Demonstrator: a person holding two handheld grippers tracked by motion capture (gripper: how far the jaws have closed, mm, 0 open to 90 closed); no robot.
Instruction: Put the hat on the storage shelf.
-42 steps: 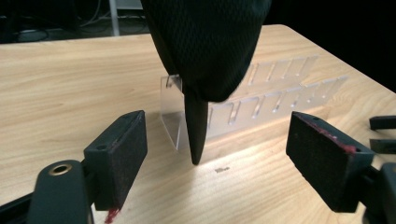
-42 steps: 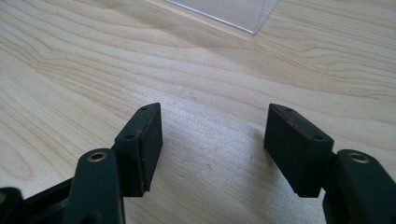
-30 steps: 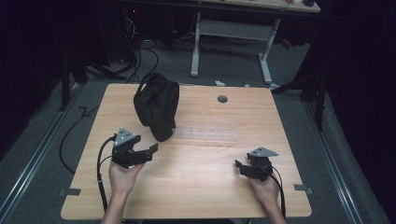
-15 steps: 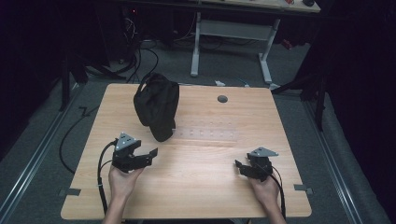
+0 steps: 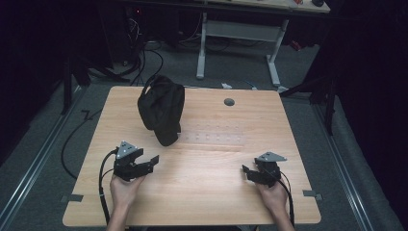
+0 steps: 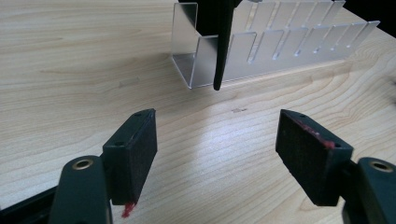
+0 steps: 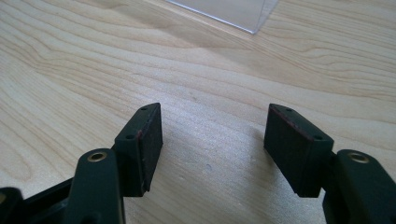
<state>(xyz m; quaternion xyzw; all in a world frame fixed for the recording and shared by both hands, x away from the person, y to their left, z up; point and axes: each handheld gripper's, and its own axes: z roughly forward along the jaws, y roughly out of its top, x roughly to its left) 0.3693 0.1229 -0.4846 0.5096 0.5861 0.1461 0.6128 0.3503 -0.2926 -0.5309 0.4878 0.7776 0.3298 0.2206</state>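
**Both grippers parked low, bag and rack untouched**

The left gripper (image 5: 153,160) is held just above the tabletop (image 5: 216,202) at the near left, jaws spread wide and empty, as seen in the left gripper view. It is aimed toward the clear slotted rack (image 6: 261,44), prob. because that end of the rack and the bag sit on its side. The right gripper (image 5: 245,169) is held near the right front edge, jaws likewise spread w/ nothing between them; it is kept well apart from the rack, approx. a waiting pose.

The black bag (image 5: 161,113) is stood upright at the back left of the tabletop, its lower end hanging into the first slot of the rack; a dark strap or edge (image 6: 220,51) is seen dropping across the rack's end compartment. The rack is laid lengthwise across the middle, likely so both grippers can reach it.

Count: 2 grippers, 1 bag, 1 rack w/ several slots (exact no. cannot be told), 1 round grey grommet (image 5: 229,102) at the back.
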